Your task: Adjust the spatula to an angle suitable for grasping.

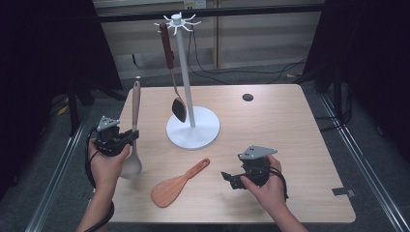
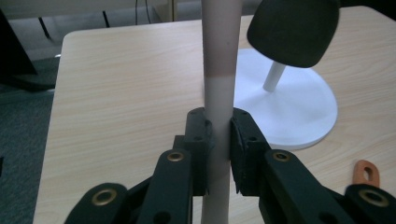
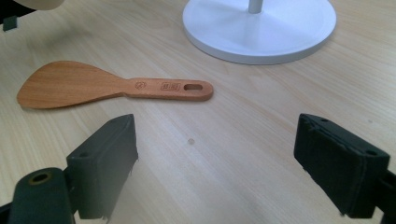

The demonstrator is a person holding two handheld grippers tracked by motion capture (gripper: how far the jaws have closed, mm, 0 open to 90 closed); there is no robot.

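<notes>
left gripper (image 2: 218,140) fingers clamped on pale spoon (image 1: 134,130) handle; right gripper (image 3: 215,163) fingers apart, empty.

The pale ladle (image 1: 134,126) — long grey-beige handle, rounded bowl — is clamped partway down its handle between the pads of the left gripper (image 1: 131,137), handle running up beyond the jaws, bowl hanging below them — over the table's left edge.

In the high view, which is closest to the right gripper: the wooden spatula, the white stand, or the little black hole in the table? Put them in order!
From the right gripper:
1. Wooden spatula, just to its left, flat on the table.
2. White stand, farther back and left.
3. Black hole, farthest, near the table's back edge.
</notes>
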